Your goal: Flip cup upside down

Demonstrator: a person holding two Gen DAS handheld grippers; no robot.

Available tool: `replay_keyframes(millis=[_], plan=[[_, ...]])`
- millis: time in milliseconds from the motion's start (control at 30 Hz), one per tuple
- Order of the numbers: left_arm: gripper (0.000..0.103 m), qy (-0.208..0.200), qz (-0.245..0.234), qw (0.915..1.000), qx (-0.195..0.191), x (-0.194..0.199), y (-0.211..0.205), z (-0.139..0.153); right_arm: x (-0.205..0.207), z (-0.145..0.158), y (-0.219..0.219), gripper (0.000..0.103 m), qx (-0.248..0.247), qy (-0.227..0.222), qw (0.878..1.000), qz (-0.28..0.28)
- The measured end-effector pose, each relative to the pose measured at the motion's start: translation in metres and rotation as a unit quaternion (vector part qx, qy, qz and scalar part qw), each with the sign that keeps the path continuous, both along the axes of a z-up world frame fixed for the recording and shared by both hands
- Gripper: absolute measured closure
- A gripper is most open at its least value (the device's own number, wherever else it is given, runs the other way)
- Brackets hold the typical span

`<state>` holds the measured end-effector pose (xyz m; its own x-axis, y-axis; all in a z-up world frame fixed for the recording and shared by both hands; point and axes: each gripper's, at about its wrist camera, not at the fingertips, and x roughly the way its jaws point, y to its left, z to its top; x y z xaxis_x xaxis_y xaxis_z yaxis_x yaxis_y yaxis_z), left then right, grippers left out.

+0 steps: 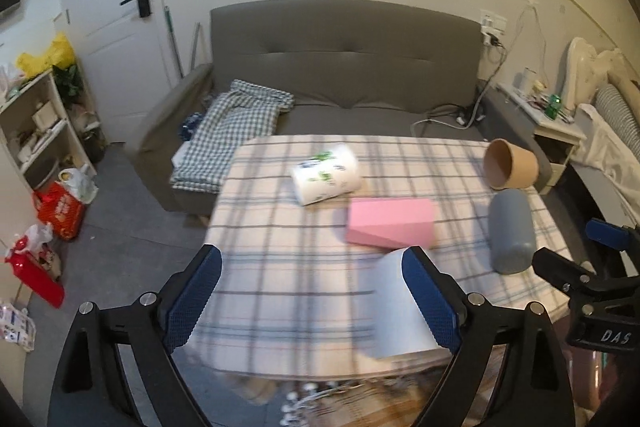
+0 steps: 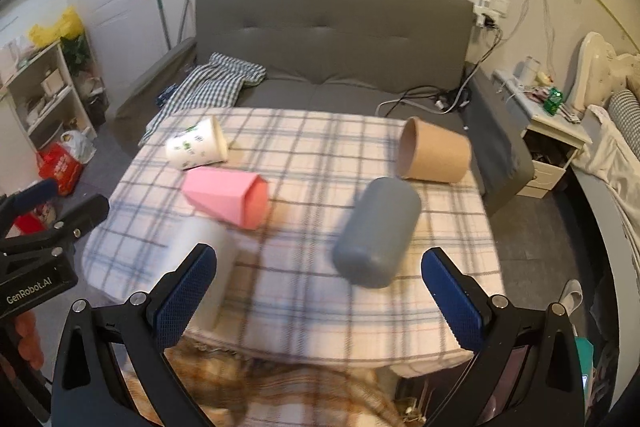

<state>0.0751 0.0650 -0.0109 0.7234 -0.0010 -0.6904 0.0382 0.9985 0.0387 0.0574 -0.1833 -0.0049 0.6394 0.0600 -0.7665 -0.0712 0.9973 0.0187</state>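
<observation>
I see five cups lying on their sides on the plaid table (image 2: 280,307), and the task does not say which one to flip. My left gripper (image 1: 312,301) hovers over the near edge with its jaws spread wide and nothing between them. My right gripper (image 2: 316,301) does likewise, jaws wide apart and empty.

The grey cup (image 2: 378,233) lies nearest the right gripper, just ahead of the jaws and slightly right of their centre line. Its long axis runs diagonally, closed end toward me and the far end angled up and right, so the jaws would have to turn to close across the barrel rather than along it. The white cup (image 1: 400,307) lies against the left gripper's right finger (image 1: 430,297), just outside the gap, its axis roughly along my line of sight. I judge each arm has one cup within easy reach: grey for the right, white for the left.

The pink cup (image 2: 228,197) sits mid-table, the printed cup (image 2: 198,149) at the far left, the brown cup (image 2: 436,157) at the far right, mouth facing left. Motion blur softens the near edge, so finer contact I cannot tell.
</observation>
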Motion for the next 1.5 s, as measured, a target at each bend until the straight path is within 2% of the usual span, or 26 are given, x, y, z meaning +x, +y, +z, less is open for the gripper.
replay_keyframes(millis=[400,567,900,1033,1067,1200,1267,1367,1500], plan=[[0.009,0.02,0.039,0.999,-0.014,-0.003,0.05,-0.02,0.013,-0.006,0.054,0.0,-0.004,0.049,0.998,0.039],[0.009,0.034,0.054,0.9976,-0.028,0.003,0.066,-0.034,0.03,-0.019,0.072,0.0,0.004,0.096,0.994,0.052],[0.009,0.072,0.065,0.9946,-0.036,0.012,0.082,-0.064,0.091,-0.075,0.107,0.0,0.007,0.216,0.975,0.058],[0.009,0.084,0.07,0.9933,-0.039,0.016,0.086,-0.073,0.112,-0.099,0.11,0.004,0.004,0.257,0.965,0.046],[0.009,0.086,0.071,0.993,-0.04,0.017,0.087,-0.074,0.116,-0.106,0.109,0.009,0.005,0.269,0.962,0.039],[0.009,0.093,0.073,0.9921,-0.043,0.019,0.089,-0.079,0.123,-0.12,0.107,0.016,0.014,0.293,0.956,0.033],[0.009,0.095,0.073,0.9919,-0.042,0.019,0.088,-0.08,0.123,-0.122,0.104,0.028,0.042,0.302,0.952,0.035],[0.009,0.093,0.072,0.9923,-0.038,0.018,0.086,-0.076,0.122,-0.116,0.103,0.029,0.041,0.292,0.955,0.04],[0.009,0.086,0.073,0.9929,-0.037,0.016,0.083,-0.069,0.116,-0.085,0.099,0.03,0.063,0.25,0.965,0.053]])
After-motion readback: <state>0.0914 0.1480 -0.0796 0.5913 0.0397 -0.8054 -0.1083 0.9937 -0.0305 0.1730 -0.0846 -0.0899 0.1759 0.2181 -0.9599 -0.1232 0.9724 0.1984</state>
